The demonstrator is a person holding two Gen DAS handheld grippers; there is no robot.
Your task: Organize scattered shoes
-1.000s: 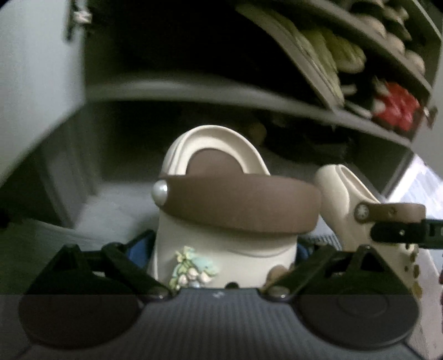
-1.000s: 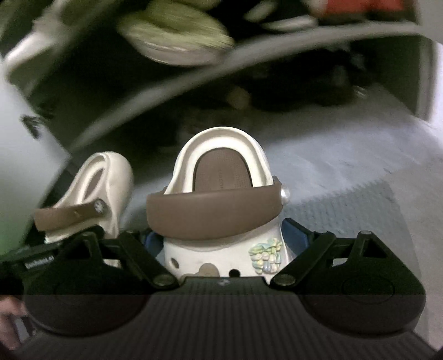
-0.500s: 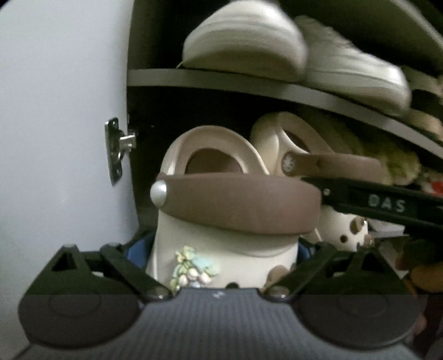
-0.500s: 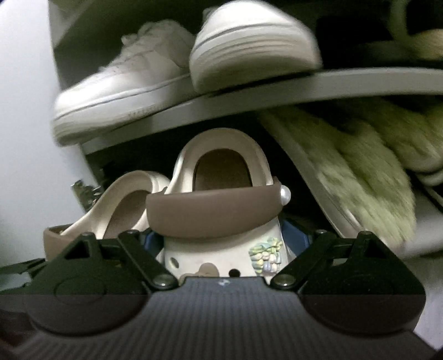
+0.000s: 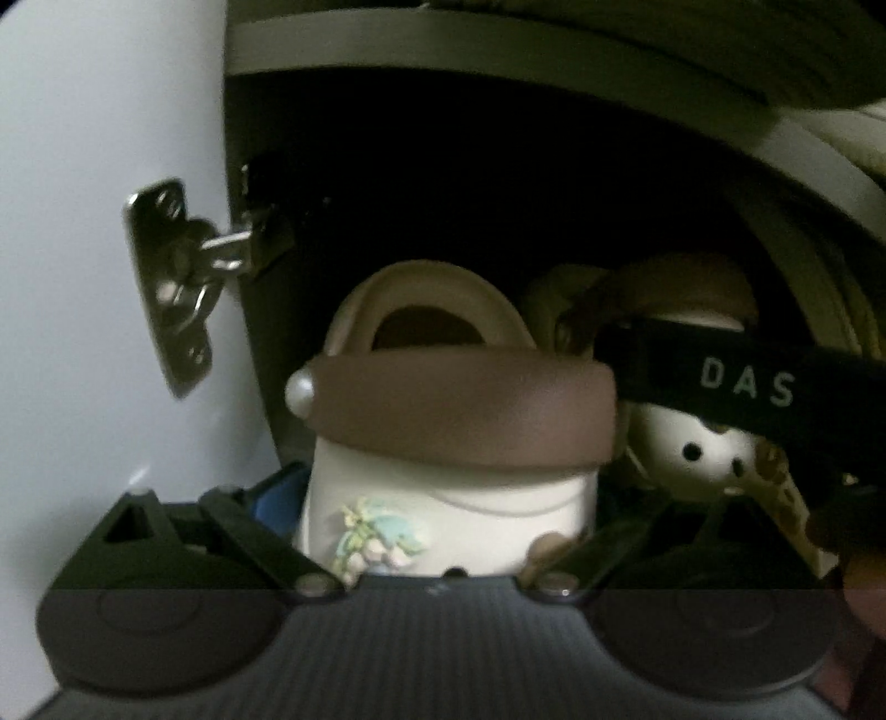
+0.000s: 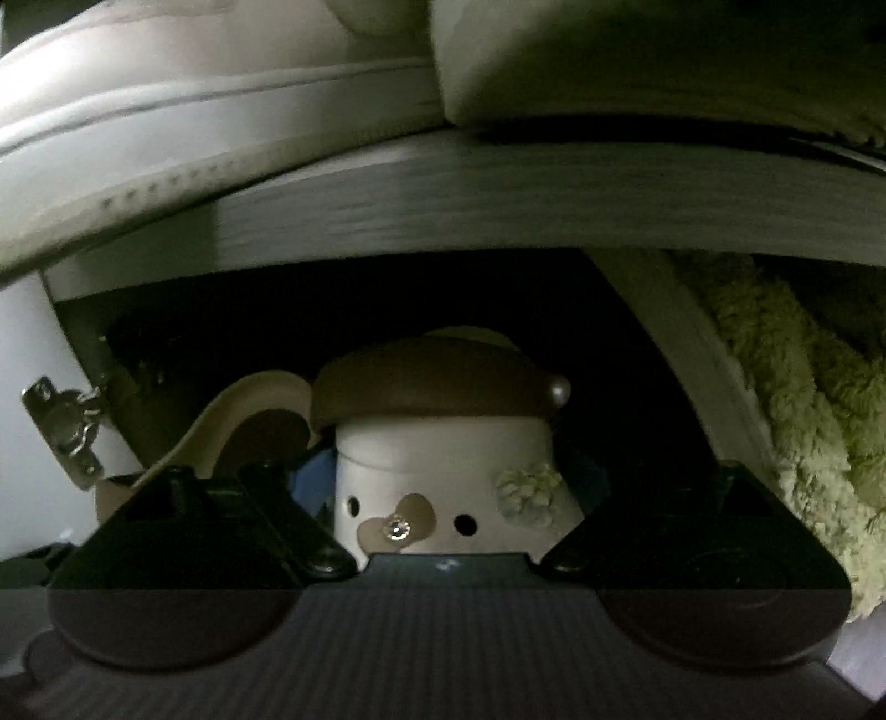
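- Left wrist view: left gripper (image 5: pixel 443 531) clamped on a cream clog (image 5: pixel 443 482) w/ brown strap, pearl stud and a pastel flower charm; blue pads press its sides, heel end pointing into the dark cabinet compartment.
- Cabinet door (image 5: pixel 99 277) white, at left, w/ metal hinge (image 5: pixel 177 282) just beside the clog's heel.
- Second cream clog (image 5: pixel 692 443) just right of the first, partly hidden by the right gripper's black finger (image 5: pixel 736 382) marked "DAS".
- Shelf board (image 5: pixel 498 39) overhead.
- Right wrist view: right gripper (image 6: pixel 448 498) jaws wide, closed on the second cream clog (image 6: pixel 443 482): brown strap folded over top, heart charm w/ gem and a pale flower charm facing the cam. Clog sits inside the compartment, under the shelf board (image 6: pixel 498 210).
- First clog (image 6: pixel 249 432) just left of it, tilted, touching or nearly; can't tell which.
- White sneaker (image 6: pixel 194 111) on the shelf above; fuzzy green slipper (image 6: pixel 803 421) in the compartment at right, past a slanted divider (image 6: pixel 675 332).
- Hinge (image 6: pixel 63 432) at far left.
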